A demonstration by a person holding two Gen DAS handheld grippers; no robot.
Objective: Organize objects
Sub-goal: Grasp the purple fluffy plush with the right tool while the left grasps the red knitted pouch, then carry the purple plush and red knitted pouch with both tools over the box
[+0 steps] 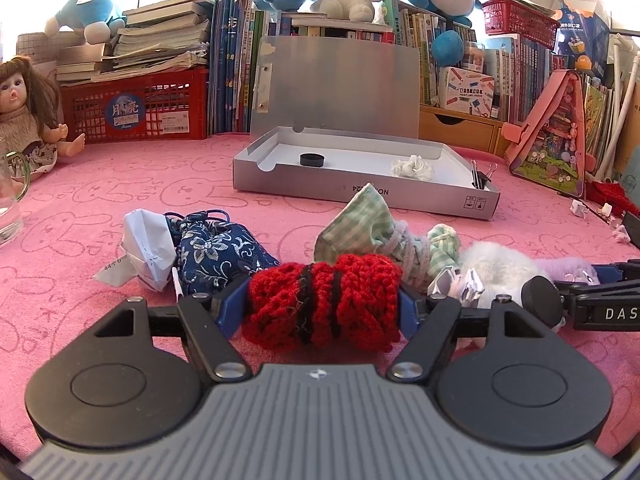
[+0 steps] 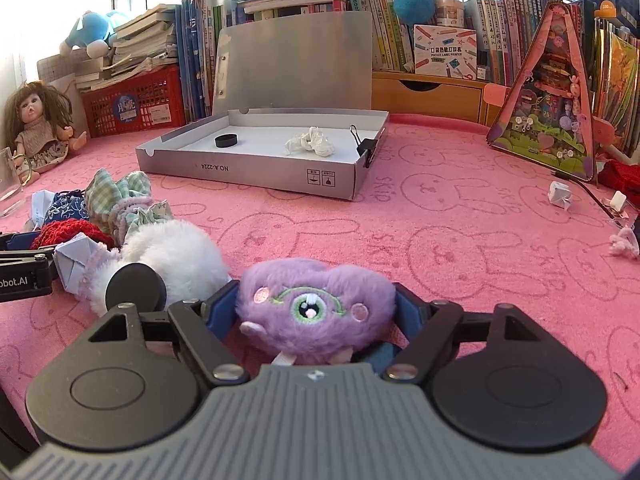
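- Your left gripper [image 1: 324, 307] has its blue fingers [image 1: 231, 312] pressed into the two ends of the red crocheted piece [image 1: 323, 304], so it grasps it. The piece sits low, near the pink bunny-print cloth [image 1: 100, 184]; I cannot tell if it touches the cloth.
- This red piece is soft yarn and probably light. It will squash and not slip, but the loops can catch on a finger edge. I think the middle, by the black bands, is the good place to hold.
- Your right gripper [image 2: 316, 310] closes its fingers [image 2: 218, 308] on the sides of the purple plush toy [image 2: 314, 306], with the green eye facing the camera. The toy is just right of the white fluffy ball [image 2: 176, 254].
- The plush is furry and springy, so a grip on fur alone may slide. You take the body, not the small tag below.
- Left of both hands lies the rest of the pile: the green checked pouch [image 1: 362, 220], the blue flowered pouch [image 1: 218, 250] and the folded paper [image 1: 146, 246], all touching or near each other.
- Farther away stands the open grey box [image 2: 248, 174], holding a black cap [image 2: 227, 141], a crumpled white tissue [image 2: 310, 142] and a binder clip [image 2: 363, 142] on its right wall. Much floor there is free, and both soft things probably go in easily.
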